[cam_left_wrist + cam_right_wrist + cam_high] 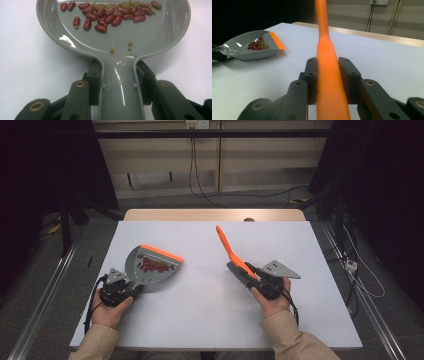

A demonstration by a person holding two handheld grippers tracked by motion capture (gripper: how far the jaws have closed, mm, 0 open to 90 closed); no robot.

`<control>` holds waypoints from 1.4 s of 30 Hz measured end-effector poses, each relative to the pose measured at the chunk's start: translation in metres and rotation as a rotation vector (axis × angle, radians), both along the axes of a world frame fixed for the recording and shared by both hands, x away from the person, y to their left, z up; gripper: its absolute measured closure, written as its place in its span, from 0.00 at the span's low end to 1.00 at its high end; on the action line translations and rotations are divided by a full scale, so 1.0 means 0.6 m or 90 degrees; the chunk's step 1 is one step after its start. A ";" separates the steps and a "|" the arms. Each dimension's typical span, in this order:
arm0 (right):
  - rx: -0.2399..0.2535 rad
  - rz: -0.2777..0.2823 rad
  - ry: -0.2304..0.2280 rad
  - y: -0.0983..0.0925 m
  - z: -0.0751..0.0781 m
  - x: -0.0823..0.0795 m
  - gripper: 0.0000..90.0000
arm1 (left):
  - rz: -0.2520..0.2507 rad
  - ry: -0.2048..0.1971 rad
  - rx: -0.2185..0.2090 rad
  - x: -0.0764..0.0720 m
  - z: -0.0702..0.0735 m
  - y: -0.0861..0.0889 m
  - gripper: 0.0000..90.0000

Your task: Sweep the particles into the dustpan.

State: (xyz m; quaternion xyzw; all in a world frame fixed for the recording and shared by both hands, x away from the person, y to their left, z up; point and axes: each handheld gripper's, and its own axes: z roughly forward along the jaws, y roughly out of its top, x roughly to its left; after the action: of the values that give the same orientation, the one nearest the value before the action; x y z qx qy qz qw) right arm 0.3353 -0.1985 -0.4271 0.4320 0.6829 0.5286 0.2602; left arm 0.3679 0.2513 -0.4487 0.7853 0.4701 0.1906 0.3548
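While beans (107, 15) fill it, left fingers (93, 82) clamp dustpan (120, 40), right fingers (312, 77) clamp brush (329, 75).

Beige sleeves (287, 335), black brass-riveted hand-held gripper (327, 72)

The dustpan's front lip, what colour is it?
Orange, on a grey dustpan; the lip shows best in the high view.

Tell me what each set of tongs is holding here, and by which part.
Left tongs: the grey dustpan, clamped by its handle. Right tongs: the orange brush, clamped by its handle.
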 end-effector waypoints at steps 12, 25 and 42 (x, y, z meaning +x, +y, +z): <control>-0.002 -0.010 0.001 -0.013 -0.001 -0.003 0.78 | -0.033 0.013 -0.008 -0.017 0.003 -0.019 0.60; 0.008 -0.032 0.016 -0.042 -0.010 -0.013 0.78 | -0.088 0.029 -0.056 -0.053 0.008 -0.044 0.41; 0.016 -0.035 0.033 -0.044 -0.021 -0.014 0.78 | -0.117 -0.006 -0.090 -0.068 0.017 -0.030 0.16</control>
State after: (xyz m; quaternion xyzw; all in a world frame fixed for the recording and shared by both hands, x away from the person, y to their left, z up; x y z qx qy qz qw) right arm 0.3267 -0.2246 -0.4400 0.4672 0.6707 0.5182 0.2515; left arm 0.3271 0.2330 -0.4387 0.7970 0.4069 0.1275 0.4278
